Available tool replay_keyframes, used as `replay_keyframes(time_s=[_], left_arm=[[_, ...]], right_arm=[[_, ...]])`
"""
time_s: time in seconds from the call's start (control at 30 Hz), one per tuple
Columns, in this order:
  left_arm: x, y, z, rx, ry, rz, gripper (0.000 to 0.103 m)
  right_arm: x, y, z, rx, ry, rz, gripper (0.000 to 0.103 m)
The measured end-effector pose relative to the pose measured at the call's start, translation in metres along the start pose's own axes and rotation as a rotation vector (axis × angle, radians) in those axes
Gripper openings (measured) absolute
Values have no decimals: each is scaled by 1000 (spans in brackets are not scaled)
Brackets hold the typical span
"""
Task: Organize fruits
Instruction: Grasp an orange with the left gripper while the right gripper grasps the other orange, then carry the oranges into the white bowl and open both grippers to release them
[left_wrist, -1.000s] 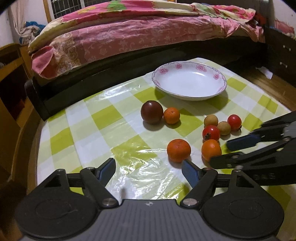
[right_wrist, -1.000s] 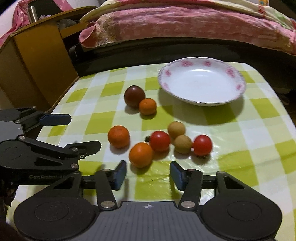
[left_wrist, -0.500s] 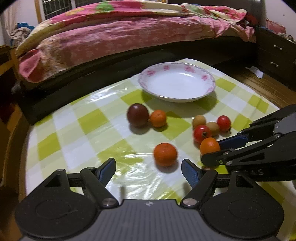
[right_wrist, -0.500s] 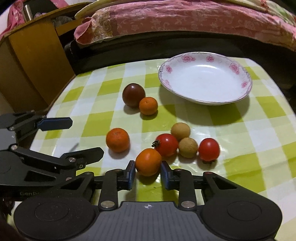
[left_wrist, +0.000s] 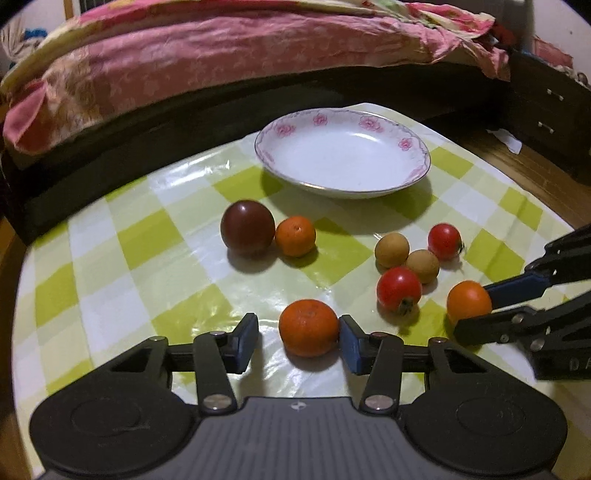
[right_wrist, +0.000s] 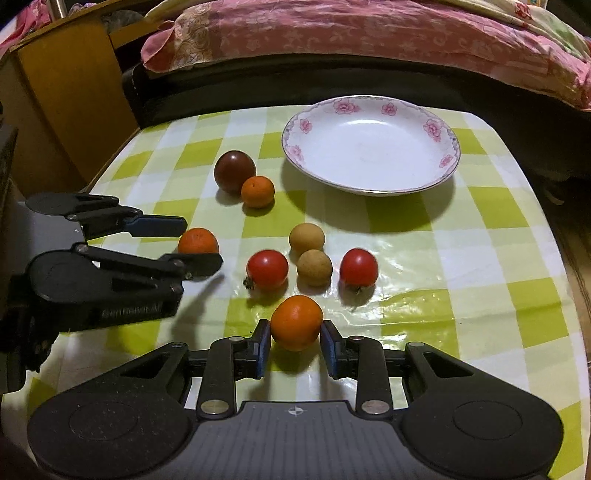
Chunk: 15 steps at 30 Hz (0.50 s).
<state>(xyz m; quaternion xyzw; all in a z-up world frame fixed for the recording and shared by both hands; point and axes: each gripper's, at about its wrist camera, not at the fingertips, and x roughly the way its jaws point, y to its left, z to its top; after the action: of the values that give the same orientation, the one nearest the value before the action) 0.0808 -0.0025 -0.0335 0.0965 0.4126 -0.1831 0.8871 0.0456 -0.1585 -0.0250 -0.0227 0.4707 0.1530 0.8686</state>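
While clutter crowds nearer, bare tablecloth (right_wrist: 498, 221) flanks plate (right_wrist: 452, 162).

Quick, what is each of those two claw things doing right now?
Left gripper: jaws just closing around a tangerine, one pad touching, not yet gripped.
Right gripper: shut on the smooth orange fruit.
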Motion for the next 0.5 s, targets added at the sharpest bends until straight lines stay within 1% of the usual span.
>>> replay_keyframes(time_s=[0.13, 0.23, 0.5], left_arm=[[3, -7, 1, 17, -17, 9, 49], [4, -9, 3, 3, -16, 1, 42], [-10, -23, -5, 22, 22, 47, 41]], right_arm=[[6, -1, -2, -5, -1, 12, 26], [6, -4, -2, -3, -15, 30, 26], [5, -10, -2, 6, -23, 41, 26]])
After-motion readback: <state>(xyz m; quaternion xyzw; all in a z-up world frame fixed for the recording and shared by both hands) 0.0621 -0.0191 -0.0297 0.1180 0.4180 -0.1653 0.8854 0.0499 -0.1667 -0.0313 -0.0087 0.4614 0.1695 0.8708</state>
